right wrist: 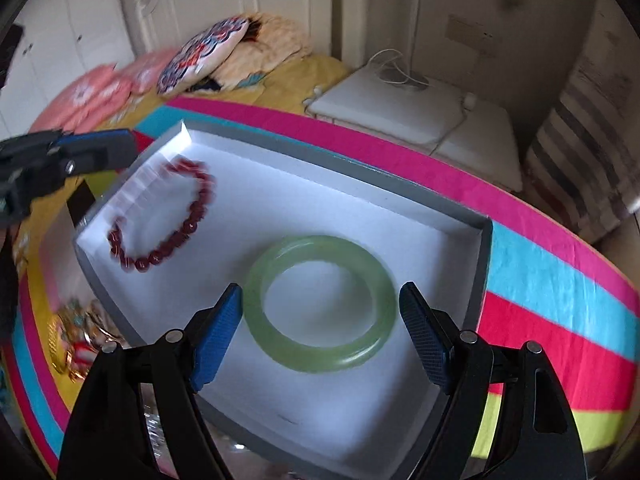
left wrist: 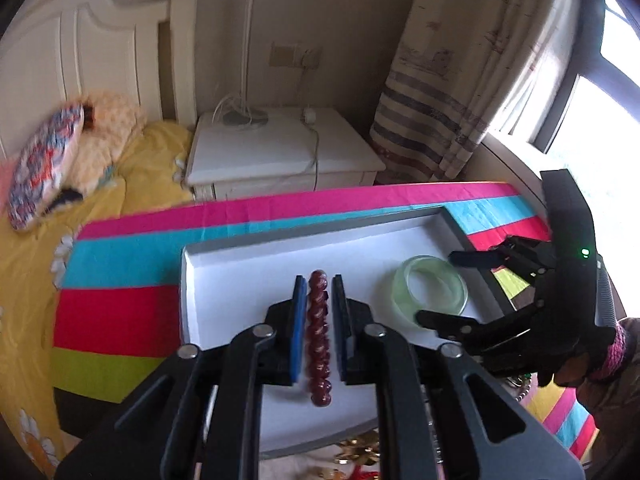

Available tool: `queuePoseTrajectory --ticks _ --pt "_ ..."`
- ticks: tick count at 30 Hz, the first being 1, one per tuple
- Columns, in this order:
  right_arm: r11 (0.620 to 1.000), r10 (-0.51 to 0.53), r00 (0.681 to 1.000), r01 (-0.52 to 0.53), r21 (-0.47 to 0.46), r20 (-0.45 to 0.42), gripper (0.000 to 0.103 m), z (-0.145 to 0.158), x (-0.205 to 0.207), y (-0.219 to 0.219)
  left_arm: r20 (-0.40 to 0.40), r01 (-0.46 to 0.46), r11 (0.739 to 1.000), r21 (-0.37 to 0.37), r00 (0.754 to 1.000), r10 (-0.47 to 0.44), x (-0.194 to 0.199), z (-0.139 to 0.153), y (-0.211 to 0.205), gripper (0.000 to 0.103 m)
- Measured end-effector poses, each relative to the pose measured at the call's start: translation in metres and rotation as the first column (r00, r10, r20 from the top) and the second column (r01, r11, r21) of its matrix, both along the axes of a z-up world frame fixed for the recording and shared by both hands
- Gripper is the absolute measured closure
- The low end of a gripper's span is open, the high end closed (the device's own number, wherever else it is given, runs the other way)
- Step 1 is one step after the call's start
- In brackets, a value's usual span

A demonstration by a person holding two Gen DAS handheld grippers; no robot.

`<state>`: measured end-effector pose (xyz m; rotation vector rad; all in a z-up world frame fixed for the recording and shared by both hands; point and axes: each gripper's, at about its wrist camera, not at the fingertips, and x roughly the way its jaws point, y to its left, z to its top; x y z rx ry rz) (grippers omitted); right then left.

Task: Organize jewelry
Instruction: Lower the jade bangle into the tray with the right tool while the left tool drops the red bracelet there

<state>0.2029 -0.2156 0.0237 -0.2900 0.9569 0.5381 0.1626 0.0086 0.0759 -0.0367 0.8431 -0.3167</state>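
Note:
A grey tray with a white lining [left wrist: 248, 272] [right wrist: 360, 200] lies on a striped cloth. A dark red bead bracelet [left wrist: 319, 336] [right wrist: 192, 224] hangs edge-on between the blue pads of my left gripper [left wrist: 319, 292], over the tray's left part; in the right wrist view it is blurred and a gap shows on each side of it. A pale green bangle [left wrist: 430, 290] [right wrist: 320, 300] lies flat in the tray. My right gripper [right wrist: 320, 308] [left wrist: 440, 286] is open, its fingers on either side of the bangle, apart from it.
Gold and red trinkets [right wrist: 76, 344] [left wrist: 360, 456] lie on the striped cloth [left wrist: 120, 304] beside the tray's near edge. A white nightstand [left wrist: 280, 152] with a lamp base, a bed with pillows [left wrist: 48, 168] and a curtain [left wrist: 460, 80] stand behind.

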Motion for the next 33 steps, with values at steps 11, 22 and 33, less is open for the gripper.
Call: queuePoseTrajectory --ticks 11,22,33 --pt "0.998 0.059 0.998 -0.058 -0.040 0.010 0.005 -0.006 -0.018 -0.016 -0.042 -0.037 0.998 0.056 0.998 0.039 -0.016 -0.049 0.032 0.037" --pt "0.999 0.040 0.998 -0.039 -0.021 0.049 0.005 -0.007 -0.062 -0.027 -0.030 0.013 0.957 0.289 1.000 -0.004 -0.079 -0.067 -0.008 0.039" --pt "1.000 0.007 0.995 -0.008 0.013 0.100 0.005 -0.007 -0.154 -0.040 -0.015 -0.046 0.987 0.154 0.999 0.049 -0.183 -0.068 0.005 0.040"
